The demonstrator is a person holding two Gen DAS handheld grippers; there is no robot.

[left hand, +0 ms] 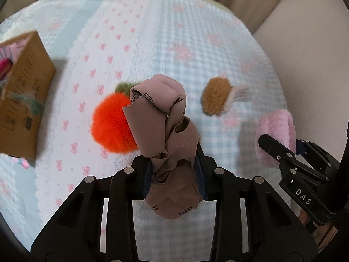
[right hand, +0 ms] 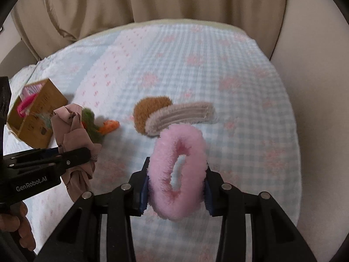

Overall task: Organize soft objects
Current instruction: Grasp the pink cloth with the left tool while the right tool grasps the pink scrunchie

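Currently left gripper (left hand: 173, 172): jaws clamped on a bunched mauve-brown fabric piece (left hand: 165, 131), held above the bed (left hand: 165, 32) with its blue-and-pink checked quilt. Right gripper (right hand: 176, 186): jaws clamped on either side of a fluffy pink ring scrunchie (right hand: 177, 175), also lifted off the quilt. Lying on the bed: an orange plush carrot with green top (left hand: 111, 124), and a brown furry pom (left hand: 216, 98) touching a beige ribbed strip (right hand: 185, 114), possibly a hair clip (blurred). Cardboard box (left hand: 24, 100) sits at far left, pink items inside.
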